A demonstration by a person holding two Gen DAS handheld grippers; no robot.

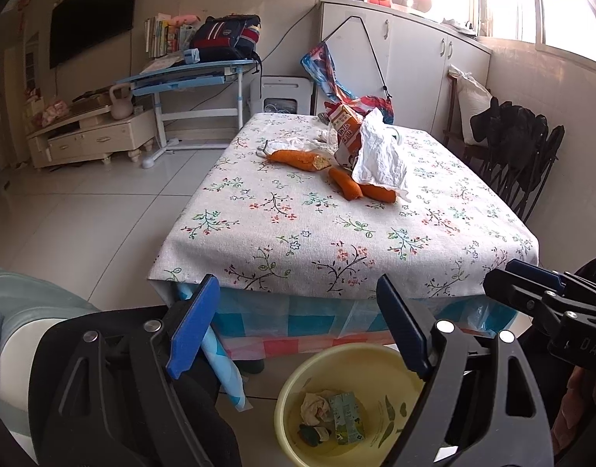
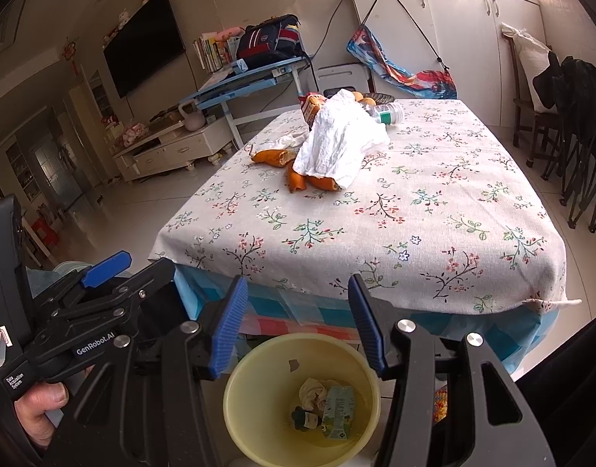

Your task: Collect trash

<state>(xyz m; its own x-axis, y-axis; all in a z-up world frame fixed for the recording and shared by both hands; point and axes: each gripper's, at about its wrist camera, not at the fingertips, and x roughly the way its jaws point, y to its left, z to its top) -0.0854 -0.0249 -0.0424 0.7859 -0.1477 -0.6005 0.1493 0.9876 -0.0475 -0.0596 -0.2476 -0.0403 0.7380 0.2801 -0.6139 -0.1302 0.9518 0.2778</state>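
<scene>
Both grippers are held over a pale yellow bin (image 1: 370,354) that stands on the floor at the near edge of the counter (image 1: 337,233), which is covered by a floral cloth. The left gripper (image 1: 298,323) has its blue-padded jaws wide apart with nothing between them; in its own view the bin lies below and between the fingers. The right gripper (image 2: 296,323) holds its jaws partly apart, likewise with nothing between them, and the bin (image 2: 255,369) appears directly beneath the gap. Inside the bin lie a crumpled tissue (image 2: 313,389), a small green carton (image 2: 339,402) just beside the tissue, and a small dark scrap (image 2: 304,418) touching both on the near side. Trash not yet collected remains on the counter, well apart from the bin toward the far end: three orange peel-like pieces (image 1: 298,159), one of them lying apart on the left and two side by side nearer the bin; a crumpled white paper (image 1: 379,153) resting on the ends of those two; an orange snack bag (image 1: 344,132) behind the paper; and a clear plastic bottle with a green label (image 2: 385,113) on its side beyond the paper. In the right wrist view a person's hand (image 2: 37,416) grips the handle of the left gripper at the lower left.
</scene>
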